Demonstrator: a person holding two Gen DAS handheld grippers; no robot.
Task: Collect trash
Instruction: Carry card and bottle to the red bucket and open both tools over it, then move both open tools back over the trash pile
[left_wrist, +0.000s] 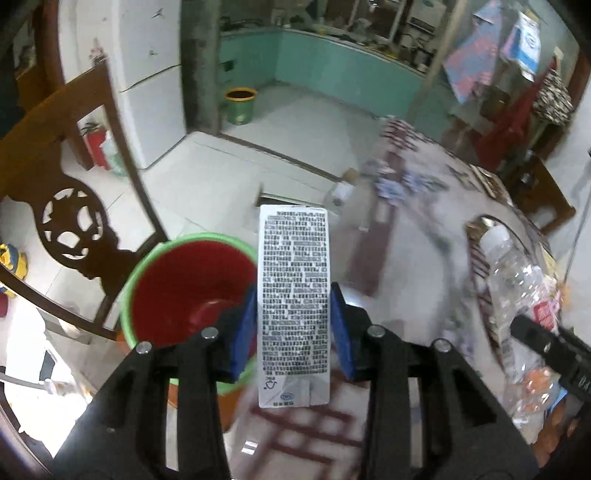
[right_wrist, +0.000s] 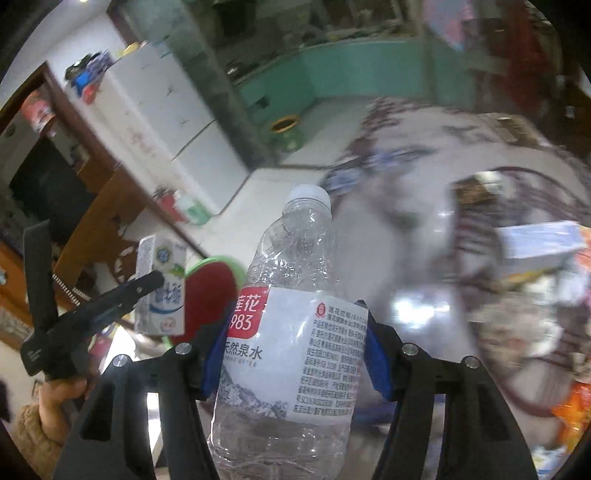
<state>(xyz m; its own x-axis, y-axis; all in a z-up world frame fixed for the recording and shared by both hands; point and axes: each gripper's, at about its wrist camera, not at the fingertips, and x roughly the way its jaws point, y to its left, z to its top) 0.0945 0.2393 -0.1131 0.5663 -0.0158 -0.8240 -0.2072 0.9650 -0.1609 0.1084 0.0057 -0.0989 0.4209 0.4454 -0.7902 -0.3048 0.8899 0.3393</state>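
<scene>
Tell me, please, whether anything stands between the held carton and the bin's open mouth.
Nothing visible does. The carton is clamped in the left gripper right beside the bin, whose red inside shows open and uncovered.

The milk carton (left_wrist: 293, 306) looked like smooth, matt printed card. The water bottle (right_wrist: 291, 332) was clear, crinkled, glossy plastic with a smooth paper-like label. The bin (left_wrist: 184, 291) on the left was smooth, shiny plastic, red inside with a green rim. The chair (left_wrist: 70, 206) at far left was dark carved wood with a polished finish.
</scene>
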